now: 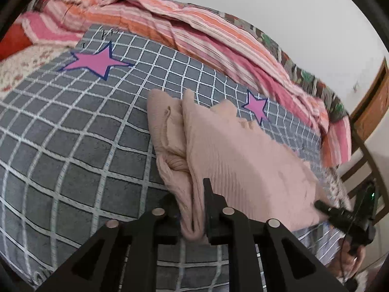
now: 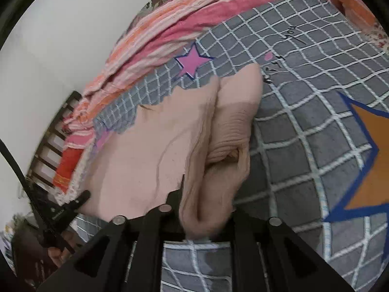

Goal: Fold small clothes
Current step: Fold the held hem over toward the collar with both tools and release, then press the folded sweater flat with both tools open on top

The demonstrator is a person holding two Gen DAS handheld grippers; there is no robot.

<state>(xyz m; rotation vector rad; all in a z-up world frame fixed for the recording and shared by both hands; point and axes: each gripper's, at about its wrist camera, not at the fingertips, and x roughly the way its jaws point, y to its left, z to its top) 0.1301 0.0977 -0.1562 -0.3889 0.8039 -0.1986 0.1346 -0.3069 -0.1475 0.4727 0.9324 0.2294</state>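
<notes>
A pale pink ribbed garment (image 1: 233, 150) lies partly folded on the grey checked bedspread (image 1: 73, 146). My left gripper (image 1: 192, 209) is shut on its near left corner, with doubled cloth bunched between the fingers. My right gripper (image 2: 206, 209) is shut on the opposite near corner of the garment (image 2: 150, 150). The near edge is stretched between both grippers and lifted slightly off the bed. The right gripper also shows in the left wrist view (image 1: 325, 208), and the left gripper in the right wrist view (image 2: 75, 200).
A pink and orange striped quilt (image 1: 194, 31) is heaped along the far side of the bed against a white wall. Pink stars (image 1: 94, 60) and an orange star (image 2: 372, 160) are printed on the bedspread. A wooden headboard (image 1: 372, 107) stands at the right.
</notes>
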